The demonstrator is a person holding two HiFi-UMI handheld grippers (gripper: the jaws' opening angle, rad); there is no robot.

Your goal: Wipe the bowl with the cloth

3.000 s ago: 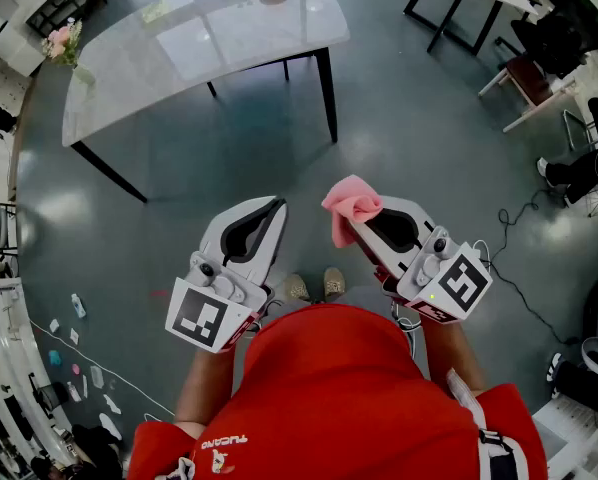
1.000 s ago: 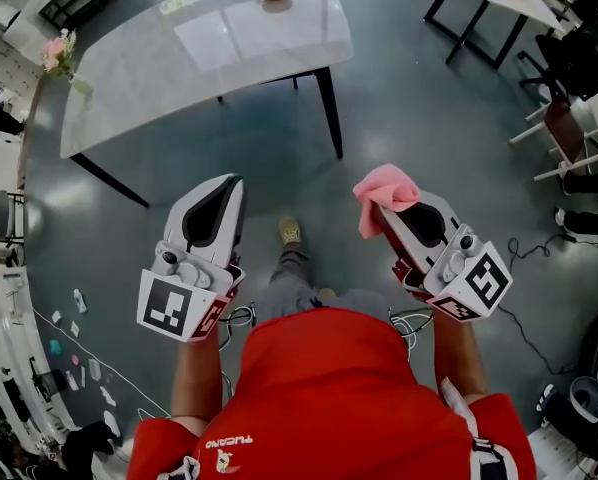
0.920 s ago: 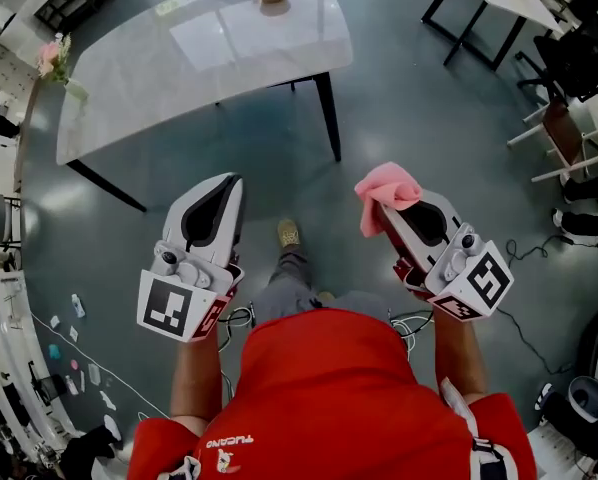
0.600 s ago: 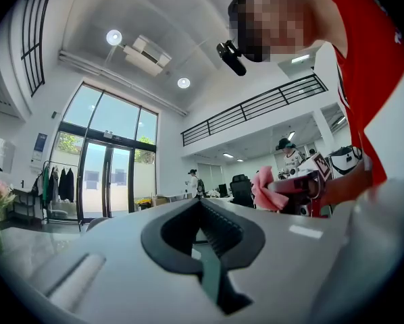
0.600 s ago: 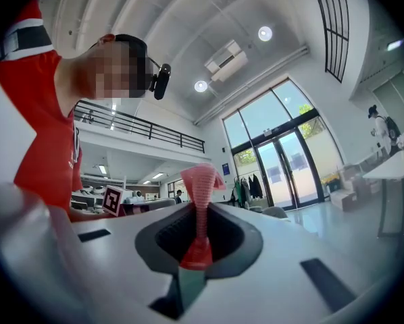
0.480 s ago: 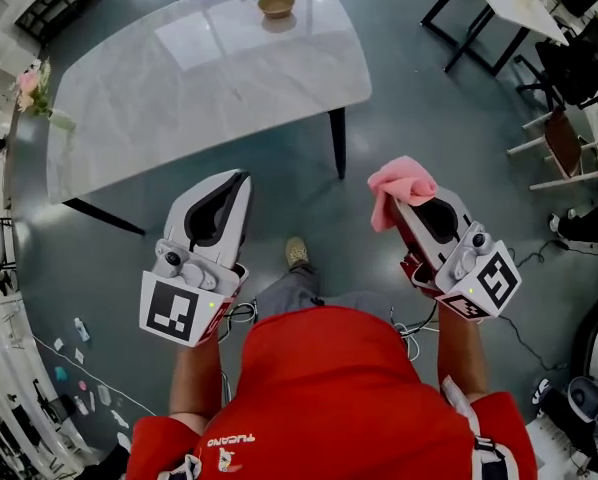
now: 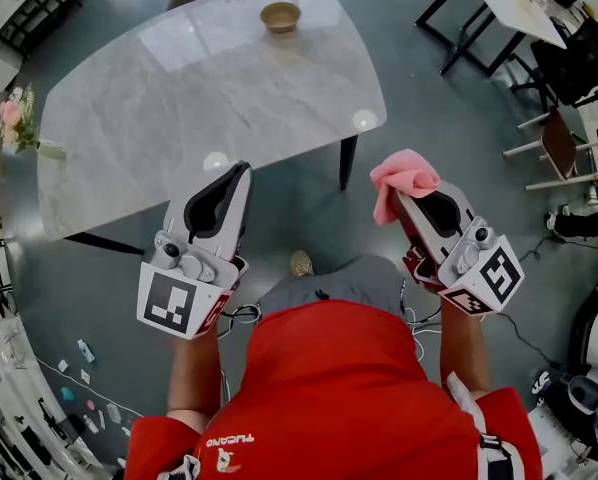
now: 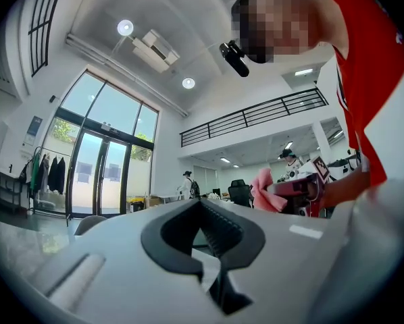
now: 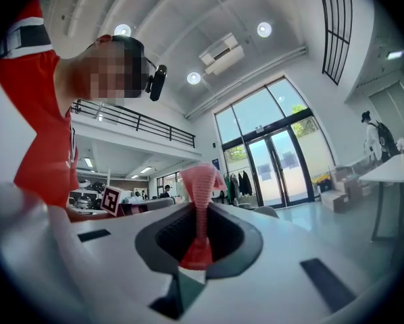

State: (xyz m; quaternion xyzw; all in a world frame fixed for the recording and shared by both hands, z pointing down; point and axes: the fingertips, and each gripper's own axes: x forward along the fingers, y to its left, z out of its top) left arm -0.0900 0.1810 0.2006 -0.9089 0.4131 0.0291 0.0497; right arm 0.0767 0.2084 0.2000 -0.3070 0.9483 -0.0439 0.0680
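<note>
step in hand: approach. no wiping contact exists yet.

1. left claw [image 7: 241, 171]: jaws are fully together with nothing between them. it hangs at the near edge of the bench [image 7: 129, 138]. judged need: part the jaws before arrival so they can take the bowl's rim or brace its wall. an unbraced bowl would probably skate on the polished top.
2. bowl [image 7: 280, 16]: stands upright near the far edge of the bench, well apart from both claws. judged need: reach across the slab, or go round it, and set the bracing claw first.
3. right claw [image 7: 397, 190]: clamped on the cloth [image 7: 404, 175], which bunches above the jaw tips with a fold hanging down. it is off the bench, beside the near right corner. judged need: keep the clamp firm, present the loose bunch to the bowl's inside, and sweep in circles with light pressure. do not let the hard jaw tips meet the bowl.

materials and shapes, left to right:
- left claw: smooth white shell, dark ribbed pads, marker cube at the rear.
- bench: pale veined slab, glossy, with light glare; rounded corners; thin dark legs.
- bowl: small, round, shallow, tan. wood or ceramic cannot be told.
- cloth: pink, soft, fine ribbed weave, crumpled; likely to conform readily to a curved wall.
- right claw: same white shell and ribbed pads.
</note>
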